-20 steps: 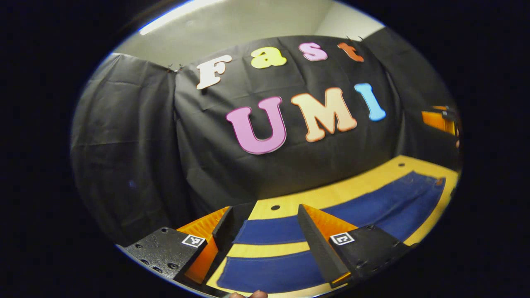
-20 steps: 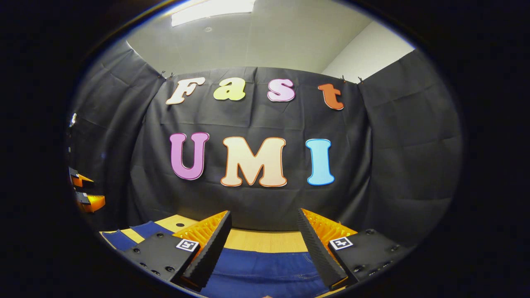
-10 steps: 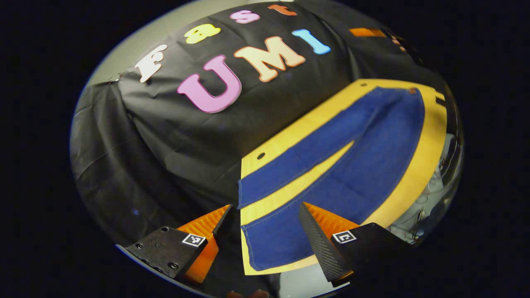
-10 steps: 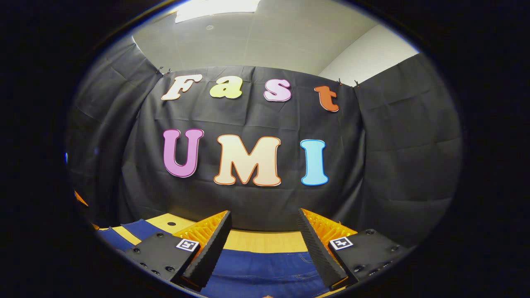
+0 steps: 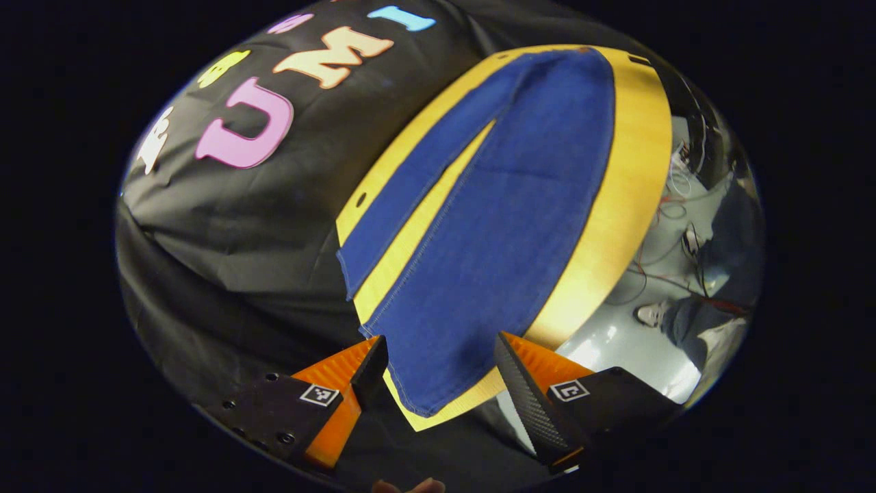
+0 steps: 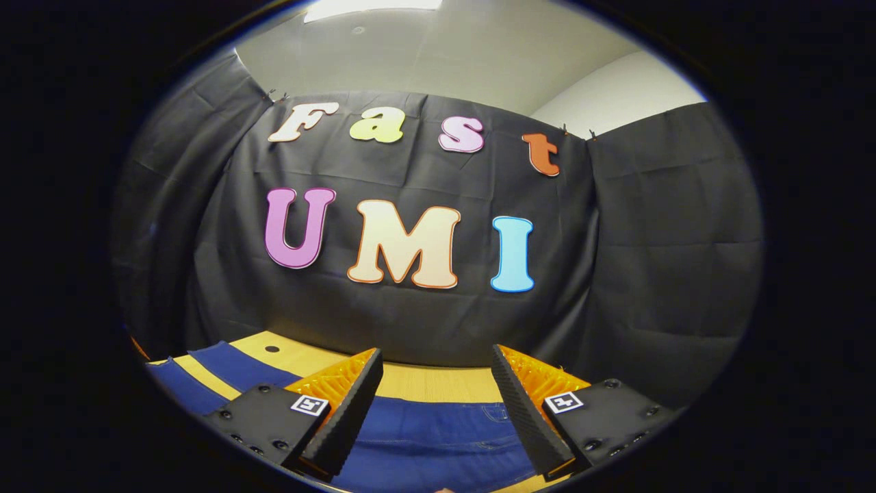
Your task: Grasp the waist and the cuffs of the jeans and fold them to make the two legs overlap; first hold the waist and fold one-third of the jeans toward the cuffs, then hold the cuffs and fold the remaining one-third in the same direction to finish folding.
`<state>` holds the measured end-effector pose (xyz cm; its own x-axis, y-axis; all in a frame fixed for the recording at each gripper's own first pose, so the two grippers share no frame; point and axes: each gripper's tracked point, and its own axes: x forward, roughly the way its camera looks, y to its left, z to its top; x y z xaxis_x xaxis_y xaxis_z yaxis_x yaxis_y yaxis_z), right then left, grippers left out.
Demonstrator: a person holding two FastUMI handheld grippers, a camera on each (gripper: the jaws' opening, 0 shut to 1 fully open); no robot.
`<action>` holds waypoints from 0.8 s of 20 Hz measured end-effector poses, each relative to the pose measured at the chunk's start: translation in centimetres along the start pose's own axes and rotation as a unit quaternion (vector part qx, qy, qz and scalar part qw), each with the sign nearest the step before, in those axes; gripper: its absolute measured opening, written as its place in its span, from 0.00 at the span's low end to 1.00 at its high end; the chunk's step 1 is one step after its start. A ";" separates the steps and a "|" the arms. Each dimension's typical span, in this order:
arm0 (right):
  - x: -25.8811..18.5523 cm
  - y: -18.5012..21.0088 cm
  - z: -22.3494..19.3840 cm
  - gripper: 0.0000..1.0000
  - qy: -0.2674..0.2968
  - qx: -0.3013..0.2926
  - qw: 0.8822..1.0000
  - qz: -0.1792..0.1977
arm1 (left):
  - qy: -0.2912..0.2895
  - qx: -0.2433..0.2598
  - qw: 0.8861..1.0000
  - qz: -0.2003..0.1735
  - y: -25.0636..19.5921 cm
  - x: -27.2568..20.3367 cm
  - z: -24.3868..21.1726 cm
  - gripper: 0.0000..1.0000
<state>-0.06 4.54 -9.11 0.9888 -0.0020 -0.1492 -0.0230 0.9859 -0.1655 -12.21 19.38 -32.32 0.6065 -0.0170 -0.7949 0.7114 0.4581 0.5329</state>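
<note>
**A:** Two grippers, both empty, so no fold is made yet. The jeans (image 5: 493, 226) lie flat on the wooden table (image 5: 616, 205), legs spread in a narrow V with a strip of bare wood between them.

**B:** Where is the left gripper (image 5: 438, 370)?

**A:** Its fingers stand apart, and the cuff of the near leg (image 5: 424, 390) sits right between them, just ahead of the tips. I can't tell whether either finger touches the cloth. The far leg's cuff (image 5: 349, 274) is ahead and to its left, and the waist lies at the far end of its view.

**B:** And the right gripper (image 6: 434, 383)?

**A:** Spread wide as well, nothing between the fingers. The waist end of the jeans (image 6: 438, 445) runs under and just ahead of them, with the table edge beyond.

**B:** So which step?

**A:** I'd judge the opening one: taking hold of cuff and waist so one leg can be laid over the other.

**B:** What does the next move need?

**A:** Likely the left gripper to come lower onto the near cuff and pinch its hem, the right to drop onto the waistband on the same side and close. Then both would have to lift together, or the leg will twist instead of landing squarely on the other.
</note>
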 end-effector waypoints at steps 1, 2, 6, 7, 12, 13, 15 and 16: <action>0.0 0.1 -0.2 0.98 0.003 -0.001 1.000 -0.001 | 0.005 0.003 1.000 -0.004 -0.2 0.4 -0.8 0.96; 0.0 0.2 -0.3 1.00 0.006 -0.002 1.000 -0.002 | 0.012 0.007 1.000 -0.010 -0.5 0.8 -1.2 0.96; -0.1 0.4 -0.7 0.99 0.011 -0.008 1.000 -0.006 | 0.025 0.043 0.998 -0.029 -1.2 1.9 -2.4 0.96; -0.1 0.4 -0.7 0.99 0.013 -0.010 1.000 -0.008 | 0.027 0.050 0.998 -0.031 -1.3 2.1 -2.5 0.96; -0.5 -0.2 -1.3 1.00 0.019 -0.018 0.999 -0.022 | 0.013 0.080 0.996 -0.042 -0.5 4.1 -1.3 0.92; -0.6 -0.5 -1.3 1.00 0.020 -0.019 0.999 -0.026 | 0.007 0.096 0.994 -0.043 -0.2 4.4 -1.0 0.89; -1.1 -0.8 -1.5 1.00 0.022 -0.019 0.999 -0.034 | 0.000 0.122 0.991 -0.050 0.3 5.3 -0.3 0.88; -1.1 -0.9 -1.7 1.00 0.023 -0.019 0.999 -0.037 | -0.001 0.128 0.990 -0.055 0.5 5.9 -0.1 0.88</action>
<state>-1.40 3.37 -10.47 0.9800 -0.0843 -0.1803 0.0442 0.9755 -0.2156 -8.25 19.58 -36.78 0.5210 -0.0572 -0.8517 0.8397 0.2137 0.4993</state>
